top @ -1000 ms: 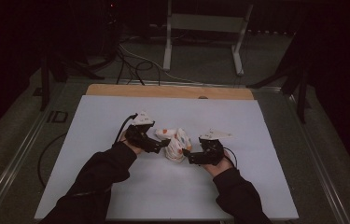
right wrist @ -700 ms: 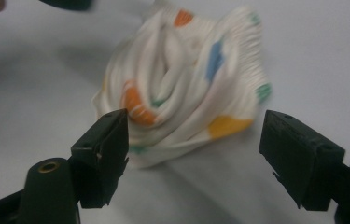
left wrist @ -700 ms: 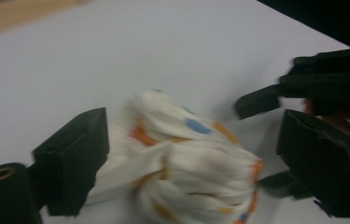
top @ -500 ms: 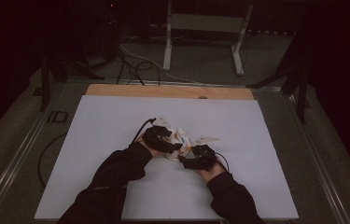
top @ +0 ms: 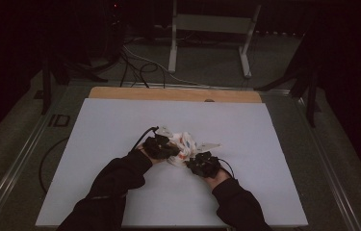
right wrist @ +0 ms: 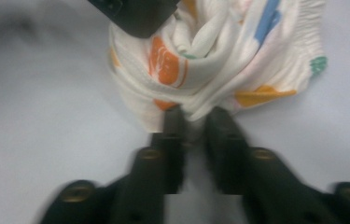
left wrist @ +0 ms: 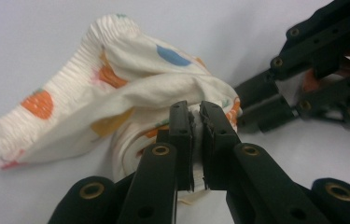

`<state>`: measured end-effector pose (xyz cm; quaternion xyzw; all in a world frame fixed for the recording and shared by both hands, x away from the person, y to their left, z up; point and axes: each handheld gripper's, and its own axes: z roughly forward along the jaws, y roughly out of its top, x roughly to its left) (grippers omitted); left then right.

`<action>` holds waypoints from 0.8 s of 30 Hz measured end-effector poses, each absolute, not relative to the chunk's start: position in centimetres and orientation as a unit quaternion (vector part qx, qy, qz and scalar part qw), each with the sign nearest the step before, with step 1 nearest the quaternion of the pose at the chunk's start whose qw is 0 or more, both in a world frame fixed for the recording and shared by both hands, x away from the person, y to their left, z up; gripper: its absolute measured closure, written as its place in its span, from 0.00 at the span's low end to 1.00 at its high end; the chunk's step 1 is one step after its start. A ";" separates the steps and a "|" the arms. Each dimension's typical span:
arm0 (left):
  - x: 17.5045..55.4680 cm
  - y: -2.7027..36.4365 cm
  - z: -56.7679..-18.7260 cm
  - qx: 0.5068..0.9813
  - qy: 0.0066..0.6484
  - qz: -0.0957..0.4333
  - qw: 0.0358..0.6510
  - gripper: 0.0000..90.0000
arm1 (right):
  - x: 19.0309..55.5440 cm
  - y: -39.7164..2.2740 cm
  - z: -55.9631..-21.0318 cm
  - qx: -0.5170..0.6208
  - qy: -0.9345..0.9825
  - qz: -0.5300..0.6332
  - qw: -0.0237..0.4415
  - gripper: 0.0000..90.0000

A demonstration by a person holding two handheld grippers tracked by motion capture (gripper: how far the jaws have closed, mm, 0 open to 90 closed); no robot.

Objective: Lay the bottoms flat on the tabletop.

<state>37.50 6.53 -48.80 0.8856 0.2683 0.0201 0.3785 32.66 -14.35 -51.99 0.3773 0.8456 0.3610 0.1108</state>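
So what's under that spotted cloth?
The cloth lies bunched on the white table, which shows all round it. Both grippers, left and right, pinch its folds. Whatever lies beneath the bunch is covered.

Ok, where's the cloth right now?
In the high view the cloth lies bunched near the middle of the white table, pinched between the left hand-held gripper and the right hand-held gripper.

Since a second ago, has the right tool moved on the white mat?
Yes. In the high view the right tool has shifted left and nearer the mat's front edge, closing on the printed cloth.
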 end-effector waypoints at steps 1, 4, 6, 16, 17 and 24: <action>37.4 6.7 -48.8 0.885 0.272 0.020 0.377 0.95 | 32.6 -14.3 -52.0 0.377 0.846 0.361 0.114 0.95; 37.3 7.3 -48.7 0.883 0.276 0.025 0.379 0.96 | 32.6 -14.5 -51.8 0.368 0.848 0.362 0.118 0.99; 37.1 7.8 -48.6 0.882 0.279 0.027 0.380 0.96 | 32.6 -14.6 -51.5 0.364 0.849 0.363 0.121 0.99; 35.4 10.9 -47.6 0.869 0.301 0.048 0.389 0.96 | 32.3 -15.9 -50.7 0.363 0.847 0.366 0.128 1.00; 35.3 11.3 -47.6 0.868 0.304 0.049 0.390 0.96 | 32.2 -16.2 -50.6 0.362 0.848 0.365 0.132 1.00; 33.4 14.1 -47.4 0.858 0.332 0.057 0.388 0.96 | 31.4 -18.4 -50.3 0.369 0.847 0.358 0.133 1.00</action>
